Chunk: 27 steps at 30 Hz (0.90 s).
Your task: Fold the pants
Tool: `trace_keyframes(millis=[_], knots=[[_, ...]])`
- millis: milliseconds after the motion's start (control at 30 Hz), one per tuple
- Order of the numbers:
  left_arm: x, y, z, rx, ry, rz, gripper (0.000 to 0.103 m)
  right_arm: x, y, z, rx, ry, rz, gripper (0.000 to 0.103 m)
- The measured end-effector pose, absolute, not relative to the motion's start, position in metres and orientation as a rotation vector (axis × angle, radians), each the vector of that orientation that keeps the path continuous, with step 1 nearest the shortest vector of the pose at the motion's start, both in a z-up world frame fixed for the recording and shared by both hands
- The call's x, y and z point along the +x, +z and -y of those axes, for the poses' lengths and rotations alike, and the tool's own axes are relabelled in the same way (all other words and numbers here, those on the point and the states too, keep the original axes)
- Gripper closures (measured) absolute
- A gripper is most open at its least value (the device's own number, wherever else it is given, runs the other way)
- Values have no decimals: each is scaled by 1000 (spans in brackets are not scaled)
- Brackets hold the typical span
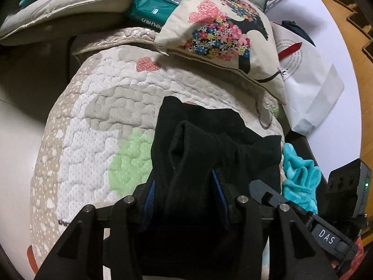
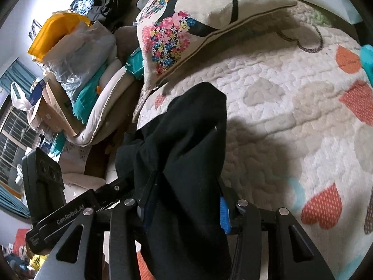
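The black pants (image 1: 209, 140) hang bunched over a quilted heart-pattern bedspread (image 1: 98, 107). My left gripper (image 1: 184, 198) is shut on a thick fold of the pants, the ribbed hem showing just ahead of its fingers. My right gripper (image 2: 184, 200) is shut on another part of the black pants (image 2: 191, 135), which drape forward and down over its fingers. The other gripper shows at the lower right of the left wrist view (image 1: 326, 233) and at the lower left of the right wrist view (image 2: 70, 214). Blue finger pads (image 2: 224, 214) peek out beside the cloth.
A flowered cushion (image 1: 223, 32) lies at the far end of the bedspread, with a white paper bag (image 1: 310, 84) to its right. A turquoise cloth (image 1: 298, 175) lies by the pants. A beige pad (image 2: 100, 107), boxes and bags are piled left of the bed.
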<state>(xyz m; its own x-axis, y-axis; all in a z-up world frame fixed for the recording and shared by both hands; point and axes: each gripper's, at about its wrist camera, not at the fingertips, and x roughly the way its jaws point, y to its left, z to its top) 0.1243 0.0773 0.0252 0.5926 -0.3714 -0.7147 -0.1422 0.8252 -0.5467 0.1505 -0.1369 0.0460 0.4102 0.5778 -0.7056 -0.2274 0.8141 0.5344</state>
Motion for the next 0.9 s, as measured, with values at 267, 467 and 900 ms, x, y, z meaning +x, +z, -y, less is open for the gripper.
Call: trace_keyframes(millis=[267, 467, 900], knots=[[134, 19, -71, -597, -120, -938, 60, 169, 37, 137, 391, 510, -1029, 55], [138, 15, -72, -592, -90, -949, 60, 173, 33, 135, 345, 487, -1010, 55], [137, -19, -109, -804, -38, -1028, 49, 170, 18, 146, 250, 366, -1008, 38]])
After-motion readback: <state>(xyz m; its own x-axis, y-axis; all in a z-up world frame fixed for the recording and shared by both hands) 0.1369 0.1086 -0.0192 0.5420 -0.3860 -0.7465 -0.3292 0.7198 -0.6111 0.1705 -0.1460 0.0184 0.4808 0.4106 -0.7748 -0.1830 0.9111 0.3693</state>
